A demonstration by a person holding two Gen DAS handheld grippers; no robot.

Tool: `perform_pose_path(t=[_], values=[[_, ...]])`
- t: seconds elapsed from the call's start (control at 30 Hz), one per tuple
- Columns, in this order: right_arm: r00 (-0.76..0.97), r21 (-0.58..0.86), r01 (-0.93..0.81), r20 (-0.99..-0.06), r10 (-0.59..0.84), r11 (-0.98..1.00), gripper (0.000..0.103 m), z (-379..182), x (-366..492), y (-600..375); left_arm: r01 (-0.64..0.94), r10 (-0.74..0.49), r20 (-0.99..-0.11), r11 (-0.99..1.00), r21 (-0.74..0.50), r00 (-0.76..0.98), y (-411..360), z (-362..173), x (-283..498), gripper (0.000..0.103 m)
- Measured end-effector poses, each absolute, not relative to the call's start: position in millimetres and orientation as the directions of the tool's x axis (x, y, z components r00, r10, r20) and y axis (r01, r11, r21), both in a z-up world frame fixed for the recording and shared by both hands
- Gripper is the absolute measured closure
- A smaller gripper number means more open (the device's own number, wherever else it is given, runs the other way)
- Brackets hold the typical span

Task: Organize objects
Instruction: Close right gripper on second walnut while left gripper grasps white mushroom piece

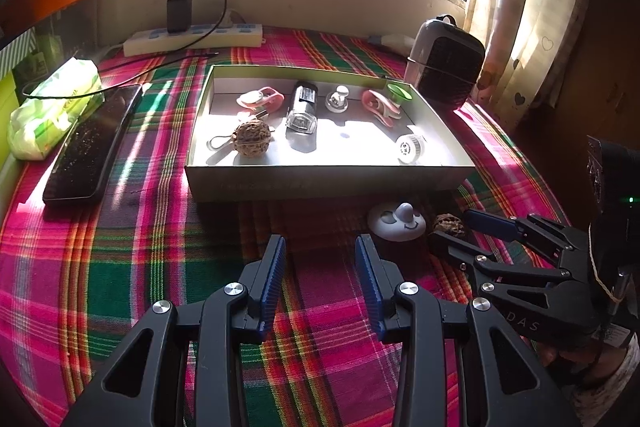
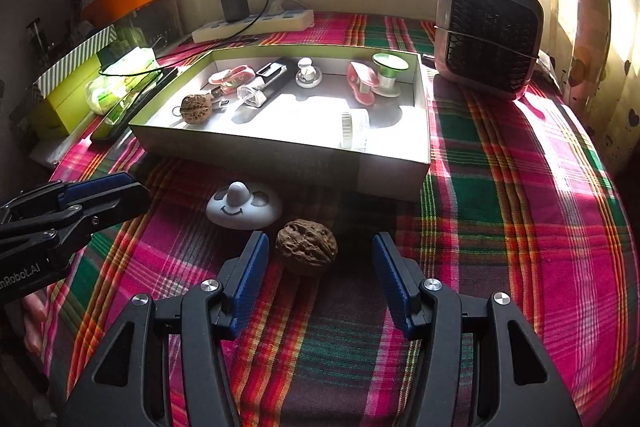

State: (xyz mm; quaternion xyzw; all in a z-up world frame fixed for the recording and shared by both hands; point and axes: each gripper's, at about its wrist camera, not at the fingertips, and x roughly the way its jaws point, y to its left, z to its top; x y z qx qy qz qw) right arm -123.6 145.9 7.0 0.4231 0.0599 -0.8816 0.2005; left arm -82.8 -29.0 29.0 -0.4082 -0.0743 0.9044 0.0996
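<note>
- The loose walnut point(image 2: 306, 246) sits on the plaid tablecloth point(image 2: 520, 227) in front of the shallow box point(image 2: 392, 173), just beside the white smiley-face knob point(image 2: 244, 206); a second walnut point(image 2: 196, 109) already lies inside the box with other small items.
- I judge the walnut light, rigid and bumpy: its ridged shell should give the pads bite, but its round form could let it roll or squirt out if pinched off-centre.
- I would take it across its widest middle, one pad on each side, low enough that it cannot pop upward.
- My right gripper point(image 2: 320, 283) points steeply down at the cloth with its jaws apart; the walnut lies just ahead of the tips, nearer the left pad, not yet touched.
- My left gripper point(image 1: 321, 281) is also angled down over bare cloth, jaws apart and holding nothing, well clear of the walnut.
- In the left view, the right tool comes in from the side with its tips flanking the nut.
</note>
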Motion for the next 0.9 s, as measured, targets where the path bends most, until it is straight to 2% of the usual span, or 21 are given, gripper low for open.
perform_pose_path(t=[0.13,0.3,0.47,0.67,0.9], values=[[-0.55,0.067,0.418,-0.775,-0.311,-0.906,0.056,6.1,-124.2,146.6,-0.133,0.251,-0.725,-0.967,-0.217,-0.641,-24.8,28.9,-85.5,0.069],[-0.549,0.055,0.433,-0.775,-0.311,-0.9,0.058,5.9,-124.5,146.0,-0.145,0.259,-0.731,-0.965,-0.217,-0.631,-19.4,27.8,-88.8,0.069],[-0.551,0.062,0.427,-0.774,-0.313,-0.902,0.071,6.7,-125.9,152.4,-0.17,0.292,-0.732,-0.956,-0.239,-0.615,-13.2,27.0,-93.0,0.068],[-0.553,0.063,0.418,-0.774,-0.309,-0.906,0.071,6.8,-126.6,160.7,-0.189,0.327,-0.732,-0.945,-0.268,-0.597,-4.0,24.4,-99.0,0.061],[-0.556,0.069,0.405,-0.773,-0.305,-0.912,0.071,6.5,-128.0,170.9,-0.181,0.35,-0.733,-0.936,-0.302,-0.584,2.0,22.1,-107.5,0.06]])
